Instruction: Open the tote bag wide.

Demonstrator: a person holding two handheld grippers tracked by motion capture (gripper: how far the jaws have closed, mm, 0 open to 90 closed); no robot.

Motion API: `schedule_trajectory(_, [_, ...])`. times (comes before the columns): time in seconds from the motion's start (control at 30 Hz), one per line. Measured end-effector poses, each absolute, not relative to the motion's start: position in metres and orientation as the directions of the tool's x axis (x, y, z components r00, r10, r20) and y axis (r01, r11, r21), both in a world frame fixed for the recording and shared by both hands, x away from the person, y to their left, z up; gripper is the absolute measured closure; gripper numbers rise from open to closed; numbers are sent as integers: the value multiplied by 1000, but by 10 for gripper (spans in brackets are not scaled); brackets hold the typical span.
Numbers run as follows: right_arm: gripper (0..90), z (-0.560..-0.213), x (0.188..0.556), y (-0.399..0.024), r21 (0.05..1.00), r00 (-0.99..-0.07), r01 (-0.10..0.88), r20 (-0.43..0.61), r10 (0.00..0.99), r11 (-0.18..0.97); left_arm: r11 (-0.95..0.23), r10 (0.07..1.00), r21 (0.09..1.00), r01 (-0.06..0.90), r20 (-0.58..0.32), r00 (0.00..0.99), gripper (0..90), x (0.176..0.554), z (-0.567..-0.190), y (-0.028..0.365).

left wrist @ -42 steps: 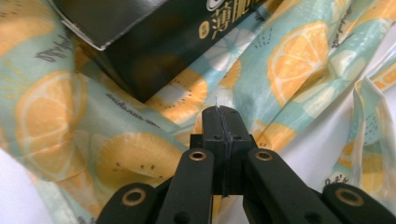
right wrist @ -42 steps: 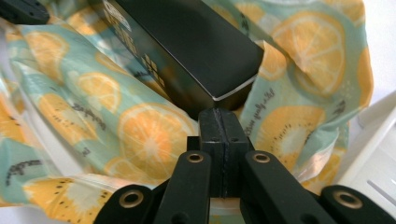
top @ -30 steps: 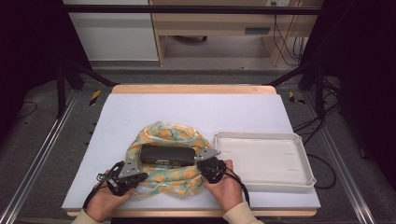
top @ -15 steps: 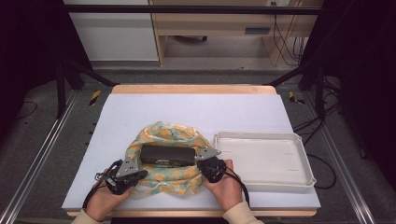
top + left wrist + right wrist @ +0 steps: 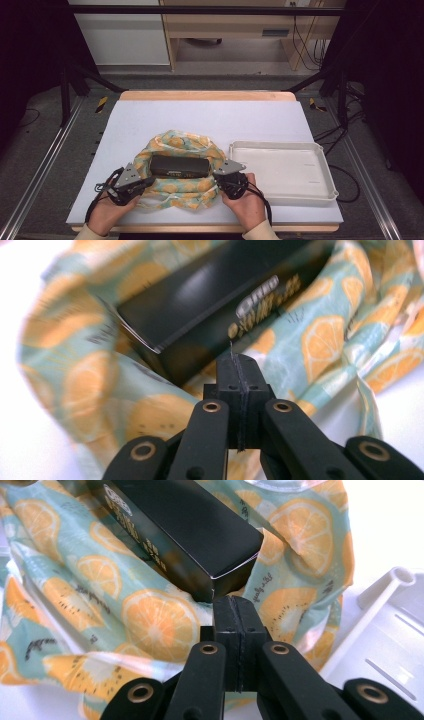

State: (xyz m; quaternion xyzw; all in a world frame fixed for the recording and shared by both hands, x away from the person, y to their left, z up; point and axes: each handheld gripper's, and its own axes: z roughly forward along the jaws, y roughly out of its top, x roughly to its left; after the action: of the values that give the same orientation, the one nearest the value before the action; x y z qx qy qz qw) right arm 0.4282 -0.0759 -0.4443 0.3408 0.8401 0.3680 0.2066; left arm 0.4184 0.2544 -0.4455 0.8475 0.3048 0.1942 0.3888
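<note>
Black box (image 5: pixel 179 166): lies flat at the middle of the cloth, long side across the table, between the two grippers.
Cloth (image 5: pixel 172 142): orange-slice print, bunched in a ring around the box, on the white table mat (image 5: pixel 210 117).
Left gripper (image 5: pixel 148 181): at the box's left end; jaws pressed together, nothing visible between them.
Right gripper (image 5: pixel 219 176): at the box's right end; jaws pressed together, tips at the cloth beneath the box corner.
Tray (image 5: pixel 320 150): white, just right of the cloth.
</note>
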Motion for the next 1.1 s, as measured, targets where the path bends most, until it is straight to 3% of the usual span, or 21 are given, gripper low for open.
schedule_trajectory(0.2, [890,-439,422,-86,777,-680,405,-97,726,483,-501,663,800,330,109,741,896,421,-431,258])
schedule_trajectory(0.4, [795,-436,417,-102,791,-669,399,-94,737,463,-522,641,801,292,143,754,800,433,-414,253])
schedule_trajectory(0.9, [231,-425,413,-147,857,-545,387,-84,834,339,-674,521,694,252,205,828,331,487,-372,226])
schedule_trajectory(1.1, [121,-425,413,-155,860,-530,375,-107,841,345,-706,461,676,212,211,862,201,499,-365,223])
